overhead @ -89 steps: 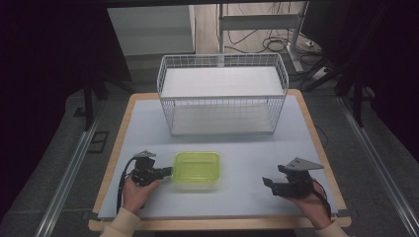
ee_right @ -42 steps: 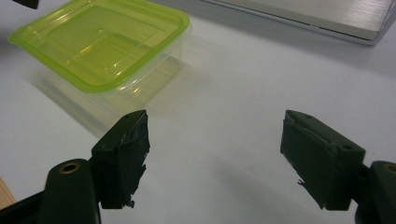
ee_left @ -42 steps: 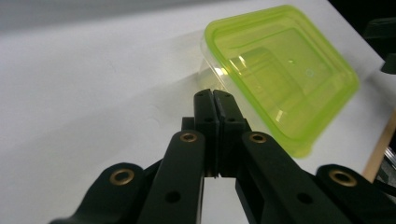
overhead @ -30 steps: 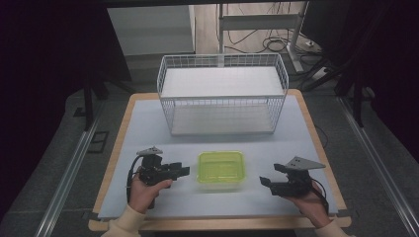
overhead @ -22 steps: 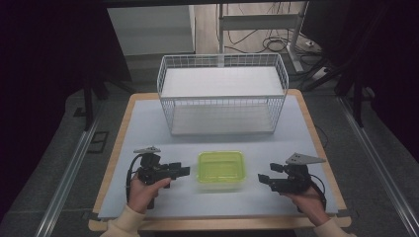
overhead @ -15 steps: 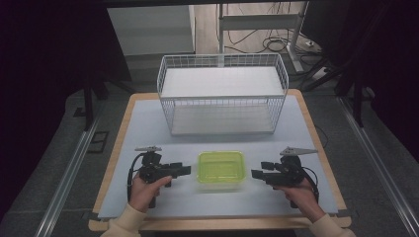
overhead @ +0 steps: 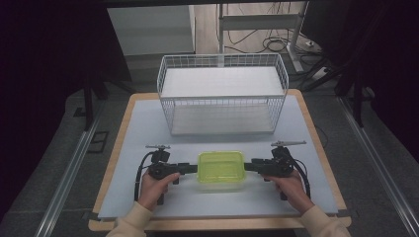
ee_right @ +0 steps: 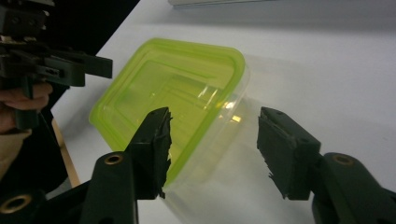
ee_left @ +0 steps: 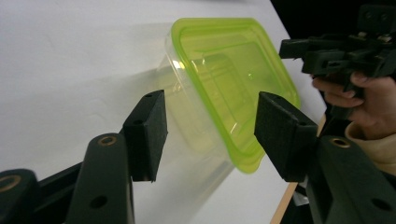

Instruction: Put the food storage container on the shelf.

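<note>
A person's two hands each held a gripper low over the white worktop (overhead: 148, 123). The left gripper (overhead: 190, 168) and right gripper (overhead: 252, 165) faced each other, and both had just been closing, fingers still apart and pressing nothing. Between them sat a clear plastic container with a lime-green lid (overhead: 221, 169), its short ends inside the fingers. It looked light, thin-walled and slippery, best pinched at the rim. Beyond stood a white wire basket (overhead: 222, 98).

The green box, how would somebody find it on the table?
Start at the big white wire basket at the back of the table. Come toward the person: the green box sits just in front of it, between two black tongs. It is see-through with a bright lime-green lid, the only colourful thing there.
</note>
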`<state>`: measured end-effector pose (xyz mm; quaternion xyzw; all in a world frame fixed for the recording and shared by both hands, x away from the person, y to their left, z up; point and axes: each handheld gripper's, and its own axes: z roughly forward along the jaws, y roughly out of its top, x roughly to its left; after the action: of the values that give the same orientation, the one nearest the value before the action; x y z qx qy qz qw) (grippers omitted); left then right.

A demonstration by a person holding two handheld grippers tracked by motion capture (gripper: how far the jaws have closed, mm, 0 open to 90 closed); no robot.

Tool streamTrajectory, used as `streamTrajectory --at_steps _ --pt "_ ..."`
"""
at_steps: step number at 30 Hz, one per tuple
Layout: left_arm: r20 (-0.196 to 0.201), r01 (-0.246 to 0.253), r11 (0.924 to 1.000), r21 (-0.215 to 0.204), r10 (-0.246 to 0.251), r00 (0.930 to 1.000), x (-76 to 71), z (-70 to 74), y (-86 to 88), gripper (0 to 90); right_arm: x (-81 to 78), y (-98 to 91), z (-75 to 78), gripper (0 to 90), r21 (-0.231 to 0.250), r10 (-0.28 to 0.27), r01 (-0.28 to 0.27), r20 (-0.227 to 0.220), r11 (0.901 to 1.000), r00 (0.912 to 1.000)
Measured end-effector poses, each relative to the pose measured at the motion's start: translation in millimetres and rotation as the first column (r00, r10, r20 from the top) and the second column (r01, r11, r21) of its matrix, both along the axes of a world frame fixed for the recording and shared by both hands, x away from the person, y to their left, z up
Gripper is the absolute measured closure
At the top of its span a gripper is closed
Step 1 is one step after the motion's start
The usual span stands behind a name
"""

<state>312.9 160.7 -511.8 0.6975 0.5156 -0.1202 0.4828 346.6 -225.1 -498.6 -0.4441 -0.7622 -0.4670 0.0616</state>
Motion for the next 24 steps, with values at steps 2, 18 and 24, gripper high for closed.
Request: streamTrajectory --at_steps 2,18,24 --pt "-0.012 0.004 0.9999 -0.013 -0.004 0.9999 3.9 -1.7 -3.9 46.0 3.6 5.5 -1.3 46.6 0.0 -0.003 0.003 -0.022 1.0 0.9997" --pt "-0.072 0.036 0.9982 -0.048 -0.04 0.9966 10.9 -17.5 -14.4 71.2 6.5 9.7 -15.8 68.5 0.044 0.015 -0.01 -0.123 0.999 0.9923" --pt "-0.066 0.041 0.9956 -0.084 -0.047 0.9967 7.8 -15.3 -13.5 79.3 3.8 6.2 -13.6 77.7 0.103 0.002 0.016 -0.172 0.9945 0.9851"
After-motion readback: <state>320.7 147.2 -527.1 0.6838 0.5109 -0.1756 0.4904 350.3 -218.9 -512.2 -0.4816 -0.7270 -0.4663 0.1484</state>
